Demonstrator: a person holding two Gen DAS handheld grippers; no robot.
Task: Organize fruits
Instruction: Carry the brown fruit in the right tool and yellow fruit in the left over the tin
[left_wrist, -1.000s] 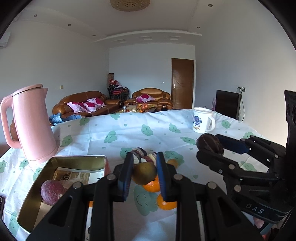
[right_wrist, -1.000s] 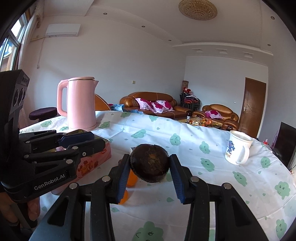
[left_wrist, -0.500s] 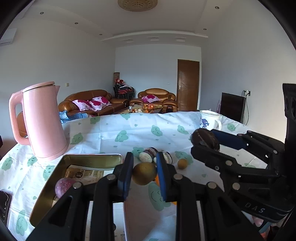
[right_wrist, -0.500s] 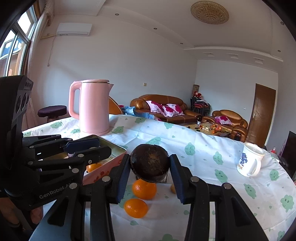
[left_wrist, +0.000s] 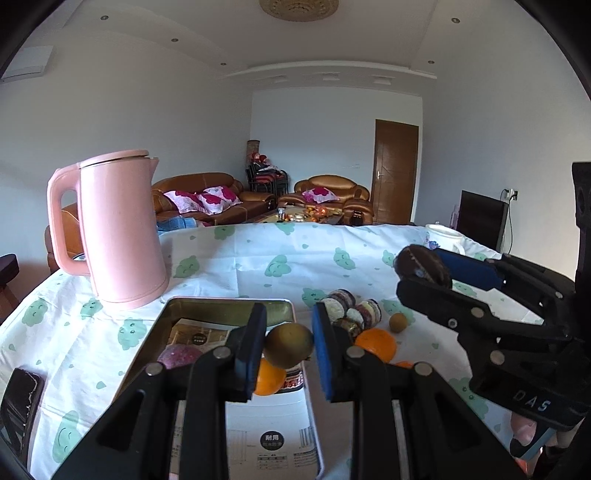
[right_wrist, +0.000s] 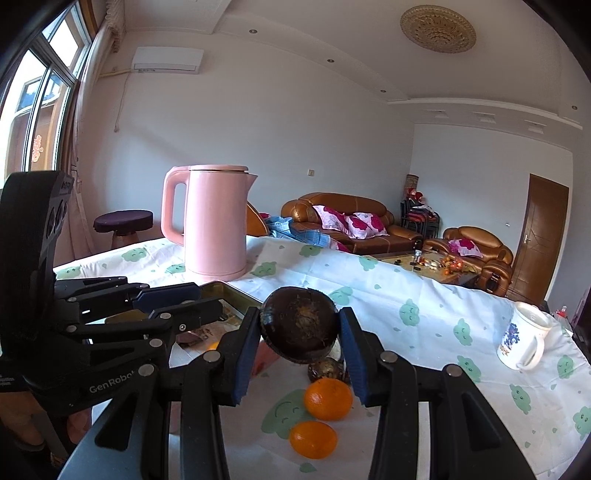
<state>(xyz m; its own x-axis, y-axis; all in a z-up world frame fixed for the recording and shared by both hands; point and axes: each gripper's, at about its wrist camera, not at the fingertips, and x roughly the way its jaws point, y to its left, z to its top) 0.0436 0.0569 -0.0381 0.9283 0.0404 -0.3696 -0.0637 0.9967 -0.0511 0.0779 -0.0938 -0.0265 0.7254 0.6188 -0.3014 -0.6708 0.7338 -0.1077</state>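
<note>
Both of your grippers have swung left since a second ago, bringing the pink kettle (left_wrist: 122, 229) and metal tin (left_wrist: 173, 321) closer to centre. Your left gripper (left_wrist: 289, 345) holds a greenish-brown fruit (left_wrist: 289, 344) clamped between its fingers, above the tin's right edge, over an orange (left_wrist: 269, 380) inside. Your right gripper (right_wrist: 300, 332) grips a dark brown round fruit (right_wrist: 300, 328) above two oranges (right_wrist: 327, 398) on the table (right_wrist: 424, 306); a white mug (right_wrist: 522, 345) stands far right.
</note>
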